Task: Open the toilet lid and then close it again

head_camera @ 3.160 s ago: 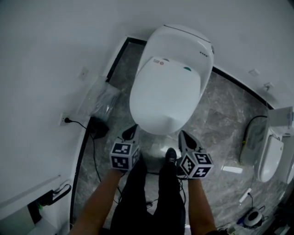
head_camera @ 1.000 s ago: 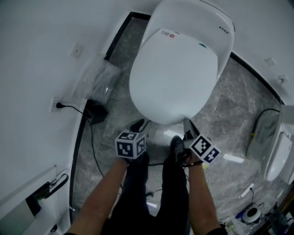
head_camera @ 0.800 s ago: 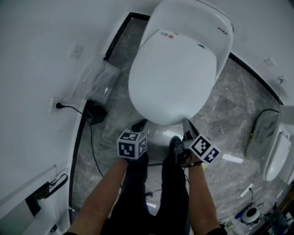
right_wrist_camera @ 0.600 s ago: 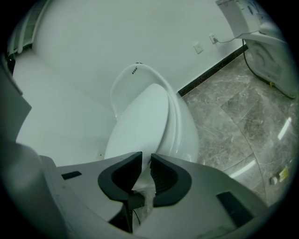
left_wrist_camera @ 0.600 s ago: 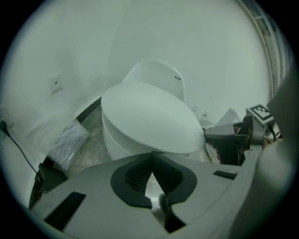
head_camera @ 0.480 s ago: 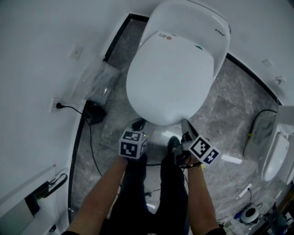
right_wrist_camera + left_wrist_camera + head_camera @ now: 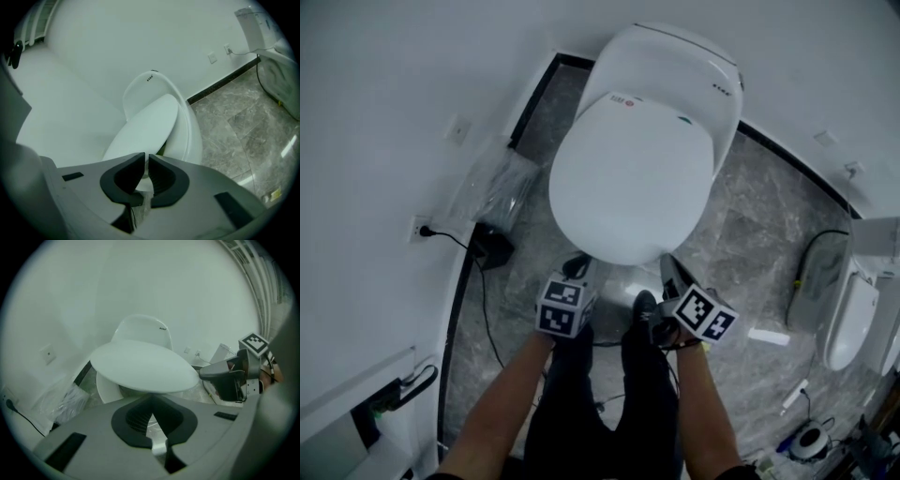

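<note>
**Nearest, lower centre of the head view:** my left gripper (image 7: 578,266) has its fingers fully closed on nothing, the tips tucked just under the front rim of the toilet lid (image 7: 628,183). Beside it is my right gripper (image 7: 667,266), whose fingers have just been closing to a slit that appears to pinch that same rim. Both are equally near.

**Ahead:** the lid sits slightly raised off the bowl. Its long axis runs away from me to the hinge at the rear housing (image 7: 675,66).

**Clearance:** there is open room above for the swing. The wall (image 7: 384,103) flanks the left and the marble floor (image 7: 750,234) lies to the right.
</note>
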The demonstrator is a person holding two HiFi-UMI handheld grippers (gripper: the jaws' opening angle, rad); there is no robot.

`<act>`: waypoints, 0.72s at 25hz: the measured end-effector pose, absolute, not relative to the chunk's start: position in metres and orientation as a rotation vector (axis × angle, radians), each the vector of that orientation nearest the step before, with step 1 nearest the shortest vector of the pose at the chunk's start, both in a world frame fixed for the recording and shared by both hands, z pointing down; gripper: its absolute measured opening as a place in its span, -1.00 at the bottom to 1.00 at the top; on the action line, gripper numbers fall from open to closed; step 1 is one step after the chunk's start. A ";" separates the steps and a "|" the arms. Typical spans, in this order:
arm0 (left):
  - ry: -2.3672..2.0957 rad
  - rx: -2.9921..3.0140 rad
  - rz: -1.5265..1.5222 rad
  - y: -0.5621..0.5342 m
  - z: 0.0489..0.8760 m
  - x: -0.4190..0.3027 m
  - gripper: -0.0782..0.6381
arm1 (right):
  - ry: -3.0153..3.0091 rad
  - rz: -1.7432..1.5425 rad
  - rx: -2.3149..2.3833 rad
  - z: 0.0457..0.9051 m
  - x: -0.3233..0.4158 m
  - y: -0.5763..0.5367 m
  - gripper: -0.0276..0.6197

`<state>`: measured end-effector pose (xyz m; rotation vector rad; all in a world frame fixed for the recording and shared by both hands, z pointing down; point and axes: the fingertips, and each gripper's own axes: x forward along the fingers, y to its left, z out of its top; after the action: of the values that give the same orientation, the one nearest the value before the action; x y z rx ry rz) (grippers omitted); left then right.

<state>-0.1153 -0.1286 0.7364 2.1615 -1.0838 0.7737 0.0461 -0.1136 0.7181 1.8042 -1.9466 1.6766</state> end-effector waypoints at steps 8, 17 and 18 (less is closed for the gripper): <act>-1.081 2.201 0.727 -0.140 0.695 -0.107 -0.76 | -2.061 1.490 1.687 0.679 0.033 -0.113 -0.88; -1.079 2.271 0.655 -0.167 0.645 -0.092 -0.76 | -2.111 1.318 1.516 0.656 0.012 -0.125 -0.88; -1.078 2.280 0.649 -0.171 0.640 -0.089 -0.76 | -2.112 1.315 1.512 0.654 0.011 -0.128 -0.88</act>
<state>-0.0891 -0.1709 0.6399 2.2804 -1.0777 0.6492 0.0114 -0.1284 0.6541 1.5117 -2.1116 1.3149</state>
